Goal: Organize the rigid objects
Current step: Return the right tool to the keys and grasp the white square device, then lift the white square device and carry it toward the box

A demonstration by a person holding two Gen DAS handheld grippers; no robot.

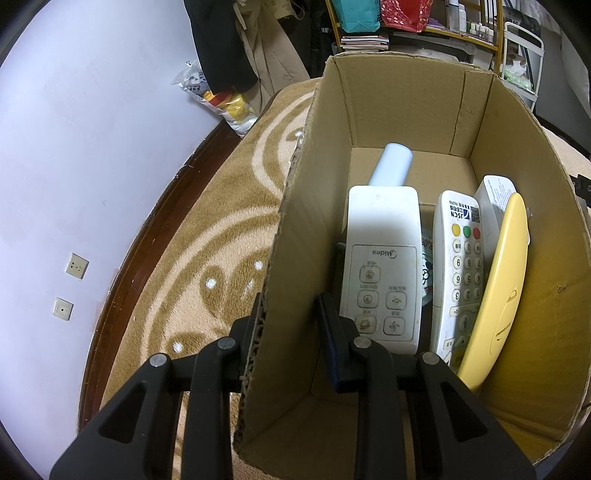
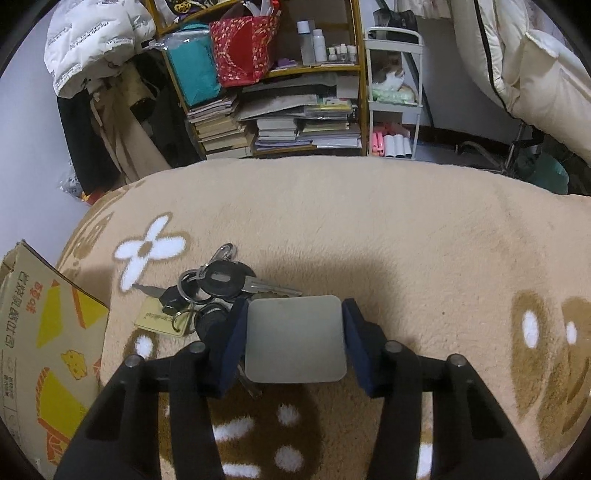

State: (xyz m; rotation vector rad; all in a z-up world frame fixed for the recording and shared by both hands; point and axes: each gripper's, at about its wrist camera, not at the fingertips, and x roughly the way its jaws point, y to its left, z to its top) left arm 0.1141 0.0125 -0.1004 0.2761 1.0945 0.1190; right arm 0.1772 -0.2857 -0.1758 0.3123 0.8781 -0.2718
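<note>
Beside right claw (image 2: 293,339): keys (image 2: 218,291) | straddling metal plate (image 2: 295,339)

Left wrist view: set close behind the left gripper (image 1: 291,328), looking forward and down into the cardboard box (image 1: 517,332) at near range, wall to the left.
Right wrist view: set close behind the right gripper (image 2: 293,332), looking forward and down over the patterned blanket (image 2: 406,240) toward the shelf (image 2: 360,74).
Shared: the box (image 2: 44,332) (here its printed outer face, at left edge), blanket (image 1: 207,229), shelf (image 1: 436,33).
</note>
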